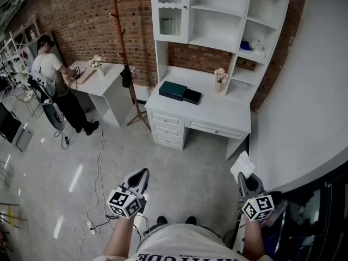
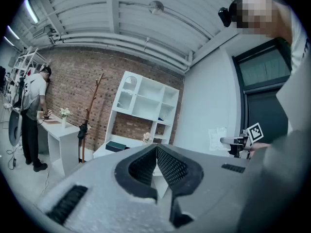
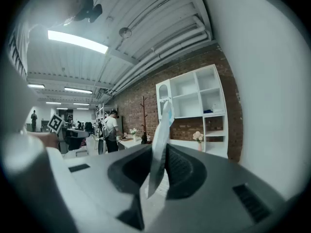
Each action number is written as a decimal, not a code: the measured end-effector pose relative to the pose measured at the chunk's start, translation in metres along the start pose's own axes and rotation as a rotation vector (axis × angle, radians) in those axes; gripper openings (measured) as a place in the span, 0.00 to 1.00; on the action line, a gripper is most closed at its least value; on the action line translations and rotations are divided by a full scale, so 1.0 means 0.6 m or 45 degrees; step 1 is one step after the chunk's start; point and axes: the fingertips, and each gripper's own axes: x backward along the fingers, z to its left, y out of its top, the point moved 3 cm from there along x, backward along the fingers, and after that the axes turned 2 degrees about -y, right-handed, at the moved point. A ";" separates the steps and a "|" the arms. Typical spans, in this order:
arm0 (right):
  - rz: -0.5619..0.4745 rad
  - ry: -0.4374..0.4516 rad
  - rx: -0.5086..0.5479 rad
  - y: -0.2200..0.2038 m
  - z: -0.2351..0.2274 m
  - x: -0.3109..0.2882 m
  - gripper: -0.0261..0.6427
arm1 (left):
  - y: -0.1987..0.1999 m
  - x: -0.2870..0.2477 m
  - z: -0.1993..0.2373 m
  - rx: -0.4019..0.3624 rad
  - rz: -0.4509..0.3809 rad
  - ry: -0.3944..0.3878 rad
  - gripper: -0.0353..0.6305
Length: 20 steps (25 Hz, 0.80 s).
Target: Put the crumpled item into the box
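Observation:
A white crumpled item sticks up from my right gripper, whose jaws are shut on its lower edge. In the right gripper view the item stands thin and upright between the pads of the gripper. My left gripper hangs at the same height to the left, shut with nothing in it; its pads meet at the tip. The dark green box lies on the white desk far ahead, with a black piece beside it. Both grippers point roughly level, well short of the desk.
A white shelf unit rises over the desk against a brick wall. A wooden coat stand is left of the desk. Further left a person stands at a second white table. Cables run across the floor. A white wall curves on the right.

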 end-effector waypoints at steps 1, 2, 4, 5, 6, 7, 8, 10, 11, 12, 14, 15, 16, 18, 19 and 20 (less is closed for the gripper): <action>-0.003 0.000 -0.001 -0.001 -0.002 0.000 0.15 | -0.001 -0.001 -0.001 -0.001 0.001 0.001 0.09; -0.006 0.001 -0.002 -0.002 -0.003 0.000 0.15 | -0.003 -0.002 -0.001 -0.002 0.001 0.002 0.09; -0.010 0.002 -0.003 -0.003 -0.005 -0.001 0.15 | -0.005 -0.004 -0.002 -0.004 0.002 0.002 0.09; -0.011 0.002 -0.004 -0.003 -0.005 -0.002 0.15 | -0.006 -0.004 -0.002 -0.006 0.002 0.001 0.09; -0.013 0.003 -0.005 -0.003 -0.005 -0.002 0.15 | -0.007 -0.005 -0.002 -0.007 0.002 0.001 0.09; -0.015 0.005 -0.005 -0.003 -0.005 -0.003 0.15 | -0.007 -0.006 -0.003 -0.009 0.002 0.000 0.09; -0.016 0.008 -0.003 -0.002 -0.005 -0.004 0.15 | -0.007 -0.006 -0.003 -0.011 0.003 0.001 0.09; -0.018 0.012 -0.003 0.000 -0.006 -0.005 0.15 | -0.007 -0.008 -0.005 -0.012 0.004 0.003 0.09; -0.017 0.013 -0.005 0.000 -0.007 -0.006 0.15 | -0.007 -0.009 -0.006 -0.012 0.006 0.004 0.09; -0.017 0.014 -0.007 0.000 -0.008 -0.006 0.15 | -0.006 -0.009 -0.006 -0.014 0.007 0.004 0.09; -0.016 0.019 -0.013 0.001 -0.010 -0.006 0.15 | -0.005 -0.009 -0.008 -0.016 0.009 0.006 0.09; -0.016 0.024 -0.018 0.001 -0.012 -0.006 0.15 | -0.006 -0.010 -0.009 -0.017 0.011 0.009 0.09; -0.018 0.029 -0.025 0.001 -0.013 -0.006 0.15 | -0.006 -0.010 -0.011 -0.019 0.012 0.012 0.09; -0.020 0.035 -0.037 0.001 -0.018 -0.005 0.15 | -0.007 -0.010 -0.014 -0.020 0.013 0.020 0.09; -0.020 0.037 -0.042 0.000 -0.022 -0.005 0.15 | -0.008 -0.011 -0.017 -0.020 0.013 0.025 0.09; -0.018 0.040 -0.045 -0.001 -0.026 -0.004 0.15 | -0.008 -0.013 -0.020 -0.021 0.013 0.029 0.09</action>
